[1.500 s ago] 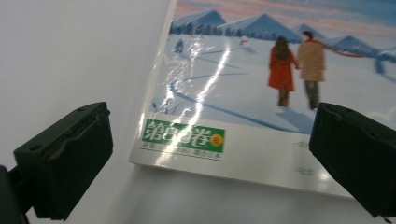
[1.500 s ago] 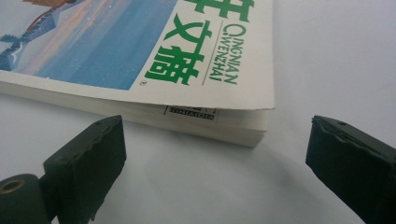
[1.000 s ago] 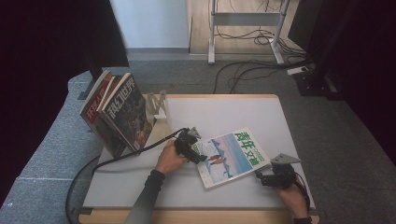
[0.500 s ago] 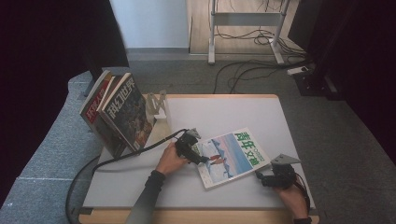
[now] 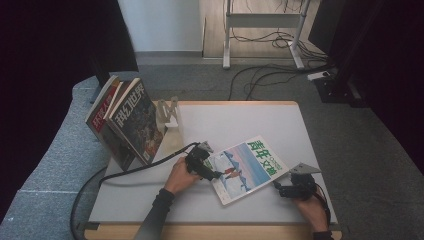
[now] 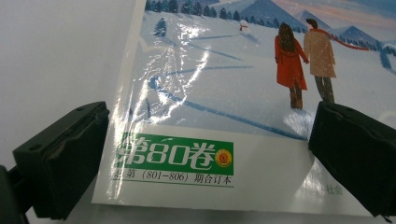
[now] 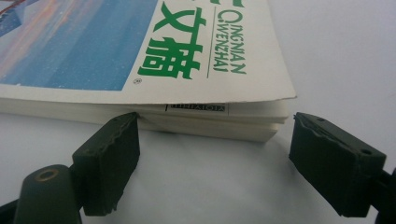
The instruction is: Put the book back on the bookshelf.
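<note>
A: Where is the magazine (image 5: 246,168), and what might fail?

B: It lies flat on the desk (image 5: 235,120), near the front edge and right of centre. A glossy cover and a thick block of pages could slide or fan open, in my judgement, if one tool lifts a corner alone.

A: State of each tool?

B: The left tool (image 6: 205,154) stands wide, straddling the cover's near-left corner. The right tool (image 7: 212,158) is also wide, level with the page edges at the right corner, gripping nothing.

Black gripper (image 5: 216,173) jaws; dark sleeve (image 5: 155,217); black cable (image 5: 130,172).
</note>
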Motion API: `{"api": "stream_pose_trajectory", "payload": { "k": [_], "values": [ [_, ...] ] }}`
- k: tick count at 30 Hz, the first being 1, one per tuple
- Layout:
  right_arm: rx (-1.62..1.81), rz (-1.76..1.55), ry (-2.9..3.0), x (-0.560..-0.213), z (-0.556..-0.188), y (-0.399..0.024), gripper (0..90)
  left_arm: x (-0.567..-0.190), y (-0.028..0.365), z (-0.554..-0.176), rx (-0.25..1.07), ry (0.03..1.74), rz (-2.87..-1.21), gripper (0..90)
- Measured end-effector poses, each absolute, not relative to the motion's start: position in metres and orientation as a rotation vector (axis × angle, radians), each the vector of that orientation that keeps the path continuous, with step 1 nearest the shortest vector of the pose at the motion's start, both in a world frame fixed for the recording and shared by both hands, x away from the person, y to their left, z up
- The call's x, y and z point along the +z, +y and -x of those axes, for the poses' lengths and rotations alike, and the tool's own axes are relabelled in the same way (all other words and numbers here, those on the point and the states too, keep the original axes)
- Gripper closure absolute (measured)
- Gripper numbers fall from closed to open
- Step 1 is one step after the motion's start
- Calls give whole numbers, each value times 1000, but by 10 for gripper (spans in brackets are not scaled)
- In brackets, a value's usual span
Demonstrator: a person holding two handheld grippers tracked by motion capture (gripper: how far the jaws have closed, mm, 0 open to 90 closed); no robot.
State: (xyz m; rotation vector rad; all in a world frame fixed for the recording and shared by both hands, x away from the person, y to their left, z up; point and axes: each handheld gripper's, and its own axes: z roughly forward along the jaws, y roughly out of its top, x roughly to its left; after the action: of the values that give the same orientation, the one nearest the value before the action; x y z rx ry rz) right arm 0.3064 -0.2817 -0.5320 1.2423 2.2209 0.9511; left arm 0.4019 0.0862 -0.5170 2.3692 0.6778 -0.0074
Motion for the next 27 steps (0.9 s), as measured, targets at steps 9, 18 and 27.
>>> {"api": "stream_pose_trajectory", "payload": {
  "k": [9, 18, 27],
  "values": [
    [963, -1271, 2209, -531, -319, -280, 135, -517, 95, -384, -1, 691, -2367, 0],
    [940, -1265, 2228, -529, -329, -277, 126, -514, 100, -368, 19, 683, -2391, 0],
    [945, -1282, 2235, -528, -342, -275, 126, -512, 106, -351, 22, 663, -2417, 0]
  ]
}}
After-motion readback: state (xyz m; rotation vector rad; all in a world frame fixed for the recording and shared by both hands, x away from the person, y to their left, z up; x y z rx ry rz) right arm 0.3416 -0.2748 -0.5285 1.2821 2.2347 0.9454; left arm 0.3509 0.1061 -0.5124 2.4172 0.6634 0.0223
